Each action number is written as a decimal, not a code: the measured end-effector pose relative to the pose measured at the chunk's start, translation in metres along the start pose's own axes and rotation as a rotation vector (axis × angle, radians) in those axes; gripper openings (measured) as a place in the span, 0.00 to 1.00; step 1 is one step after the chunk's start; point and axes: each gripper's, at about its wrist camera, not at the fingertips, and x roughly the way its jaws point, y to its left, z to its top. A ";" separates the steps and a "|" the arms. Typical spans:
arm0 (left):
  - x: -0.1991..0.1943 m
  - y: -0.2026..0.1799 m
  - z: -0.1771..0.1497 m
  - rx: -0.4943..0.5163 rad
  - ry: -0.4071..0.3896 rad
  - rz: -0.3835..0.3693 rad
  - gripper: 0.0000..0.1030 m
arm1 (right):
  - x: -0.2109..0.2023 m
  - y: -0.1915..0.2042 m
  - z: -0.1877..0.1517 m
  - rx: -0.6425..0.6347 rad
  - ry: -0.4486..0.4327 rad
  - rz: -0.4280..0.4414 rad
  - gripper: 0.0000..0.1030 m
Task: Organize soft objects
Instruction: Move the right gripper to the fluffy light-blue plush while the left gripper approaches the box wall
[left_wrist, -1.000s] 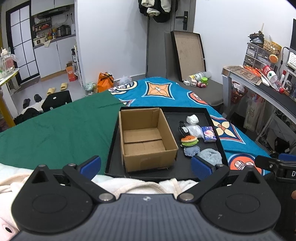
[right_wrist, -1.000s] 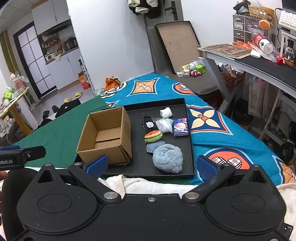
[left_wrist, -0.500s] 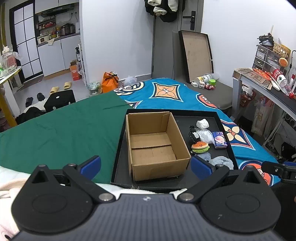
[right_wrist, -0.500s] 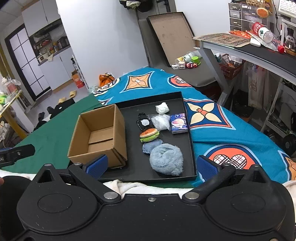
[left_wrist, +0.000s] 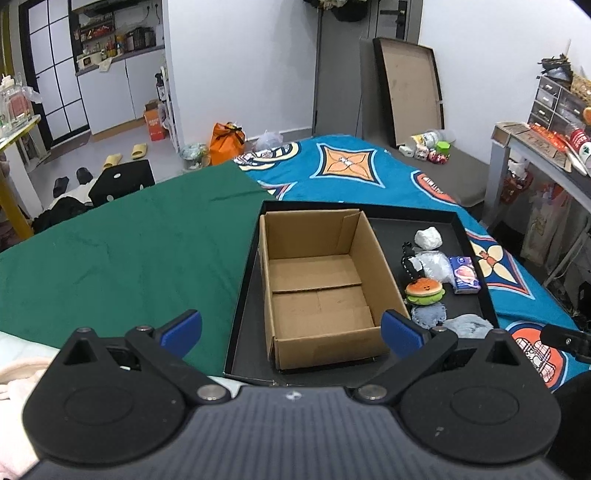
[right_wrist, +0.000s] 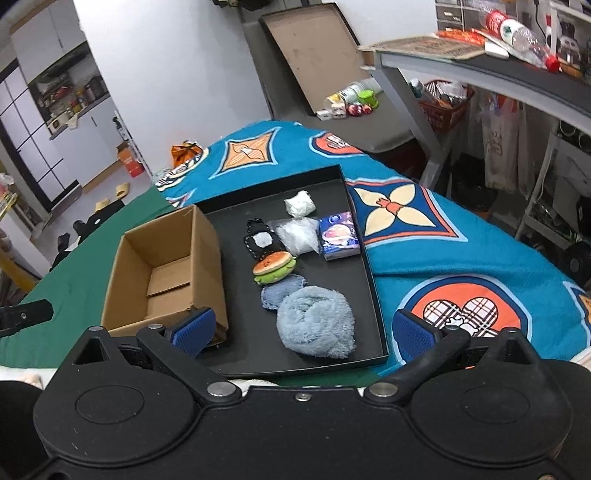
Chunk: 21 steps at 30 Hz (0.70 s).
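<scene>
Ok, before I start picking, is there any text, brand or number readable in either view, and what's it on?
No text reads clearly in either view.
Tissue pack: print on the blue wrapper, too blurred to read.
Orange carton: white marks, too small to read.
Bottle: red and green label, blurred.

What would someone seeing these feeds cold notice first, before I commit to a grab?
An open, empty cardboard box fills the left side of a black tray on the bed. Beside it on the tray lies a row of soft items, led by a fluffy blue bundle at the near edge and a burger plush just behind. Both the left gripper and right gripper hang open, holding nothing.
</scene>
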 end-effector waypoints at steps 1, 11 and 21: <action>0.005 0.000 0.001 0.001 0.009 0.002 0.99 | 0.004 -0.001 0.000 0.005 0.007 -0.001 1.00; 0.041 0.005 0.005 -0.031 0.105 -0.003 0.97 | 0.032 -0.006 0.007 0.018 0.049 0.004 1.00; 0.074 0.014 0.016 -0.089 0.185 0.037 0.87 | 0.064 -0.013 0.013 0.055 0.116 0.004 0.90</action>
